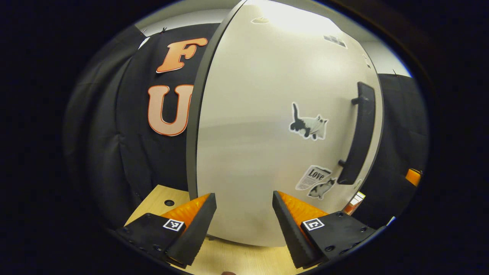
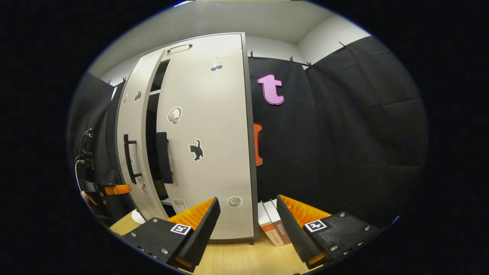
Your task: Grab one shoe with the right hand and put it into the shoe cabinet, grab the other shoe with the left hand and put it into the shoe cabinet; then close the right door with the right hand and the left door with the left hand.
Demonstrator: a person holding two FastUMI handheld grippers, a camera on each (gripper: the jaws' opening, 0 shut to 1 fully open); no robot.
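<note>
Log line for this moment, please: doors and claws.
phase: closing doors | left door: ajar | right door: nearly shut | left claw: open, empty, facing left door | right claw: open, empty

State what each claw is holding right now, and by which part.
Nothing is held. The left claw stands open in front of the left door; the right claw stands open before the right door. Nothing sits between either pair of fingers.

Both views are sharp at the centre and bow strongly toward the edges, so straight cabinet edges curve. In the left gripper view, overhead light glares on the top of the left door (image 1: 282,126), washing it out. In the right gripper view the right door (image 2: 214,133) is evenly lit; the booth's cloth stays dim.
</note>
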